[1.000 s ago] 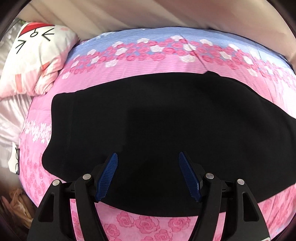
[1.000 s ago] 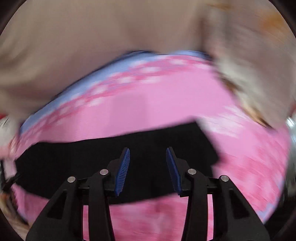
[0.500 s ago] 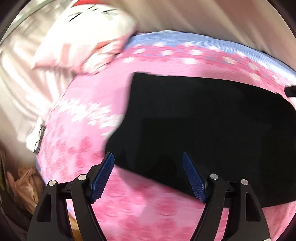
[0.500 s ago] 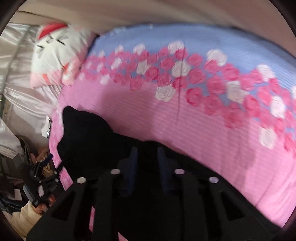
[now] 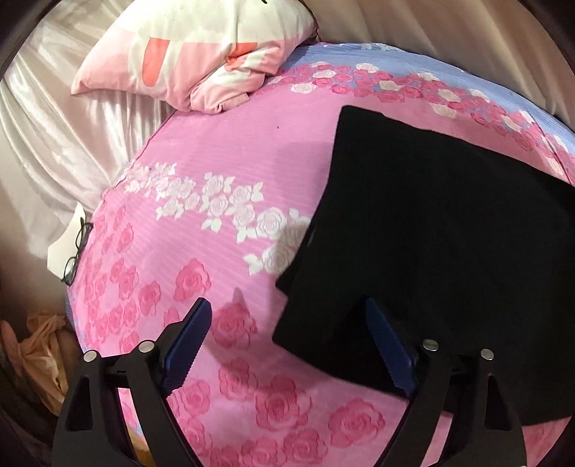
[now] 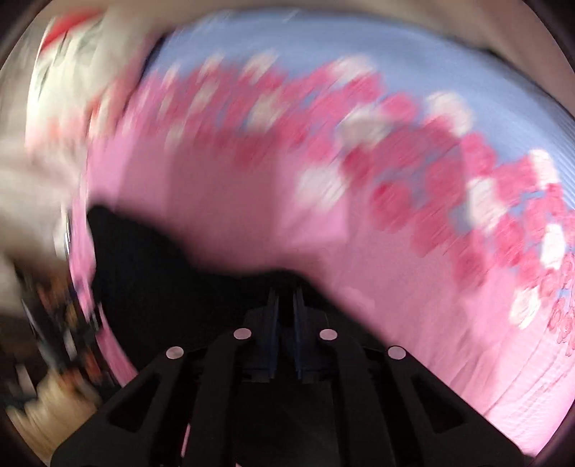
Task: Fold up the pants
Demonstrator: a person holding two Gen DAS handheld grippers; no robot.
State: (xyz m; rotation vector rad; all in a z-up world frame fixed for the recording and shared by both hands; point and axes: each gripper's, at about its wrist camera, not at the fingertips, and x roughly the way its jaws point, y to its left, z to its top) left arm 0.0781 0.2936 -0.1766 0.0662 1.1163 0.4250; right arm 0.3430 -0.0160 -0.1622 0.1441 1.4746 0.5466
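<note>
The black pants (image 5: 431, 230) lie flat on the pink rose-print bedspread (image 5: 222, 158), filling the right half of the left wrist view. My left gripper (image 5: 291, 345) is open and empty, just above the bed at the pants' near left corner; its right finger is over the black cloth, its left finger over bare bedspread. My right gripper (image 6: 285, 305) is shut on a fold of the pants (image 6: 151, 273), which trail off to the left in the blurred right wrist view.
A pink and white pillow (image 5: 201, 46) lies at the head of the bed, upper left. Glasses (image 5: 77, 251) rest on something white by the bed's left edge. A cream curtain (image 5: 449, 32) hangs behind. Clutter (image 5: 39, 355) sits on the floor, lower left.
My left gripper has swung left, from over the middle of the pants to their left corner. My right gripper closed on the pants' cloth and is moving fast with it.
</note>
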